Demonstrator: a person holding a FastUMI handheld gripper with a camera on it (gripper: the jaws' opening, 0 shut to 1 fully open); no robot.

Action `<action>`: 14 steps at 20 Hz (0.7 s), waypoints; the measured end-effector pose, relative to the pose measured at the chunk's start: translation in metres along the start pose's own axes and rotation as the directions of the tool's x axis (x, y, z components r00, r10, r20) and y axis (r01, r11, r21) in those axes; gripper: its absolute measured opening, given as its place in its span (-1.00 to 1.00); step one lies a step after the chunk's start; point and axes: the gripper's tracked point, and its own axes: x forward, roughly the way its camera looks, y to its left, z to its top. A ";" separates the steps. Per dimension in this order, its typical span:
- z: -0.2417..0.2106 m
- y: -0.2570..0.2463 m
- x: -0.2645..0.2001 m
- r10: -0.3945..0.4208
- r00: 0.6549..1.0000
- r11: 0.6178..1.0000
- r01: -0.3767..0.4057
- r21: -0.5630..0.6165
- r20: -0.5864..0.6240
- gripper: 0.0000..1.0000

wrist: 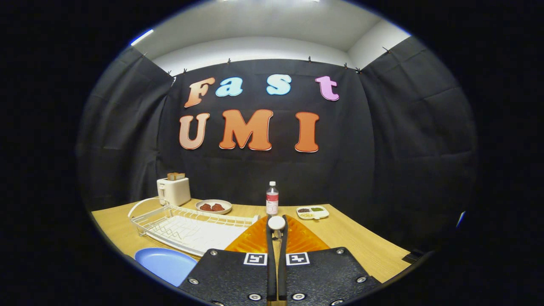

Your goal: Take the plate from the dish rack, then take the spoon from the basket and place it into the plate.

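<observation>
- Gripping a pale spoon by its handle, the jaws are standing nearly together, both fingers pressing on it, with the rounded white end sticking up just past the fingertips.
- Lying directly beneath and beyond the fingers is an orange basket with a ribbed surface; the spoon is sitting over it, and whether it is touching the basket cannot be told.
- Resting on the tabletop to the left of the fingers, close in, is the blue plate, apparently empty and already out of the rack.
- Standing just beyond the plate and beside the basket is the white wire dish rack, with no dish in it.
- Sitting further back are a white toaster with bread in its slots, a dish of reddish food, a clear bottle straight ahead, and a small divided tray to its right.
- Judging by this layout, the plate step is looking finished and the spoon step is in hand.
- The next move is calling for carrying the spoon left and low over the plate, then letting go once it is above the plate's middle, so it does not slide off the rim.
</observation>
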 end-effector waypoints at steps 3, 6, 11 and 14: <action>-0.001 0.033 -0.029 0.049 0.999 0.999 -0.049 0.022 -0.004 -0.96; -0.008 0.064 -0.049 0.090 0.996 0.995 -0.090 0.043 -0.010 -0.97; -0.023 0.117 -0.068 0.172 0.985 0.980 -0.169 0.104 -0.020 -0.96; -0.038 0.150 -0.069 0.229 0.973 0.966 -0.222 0.130 -0.036 -0.96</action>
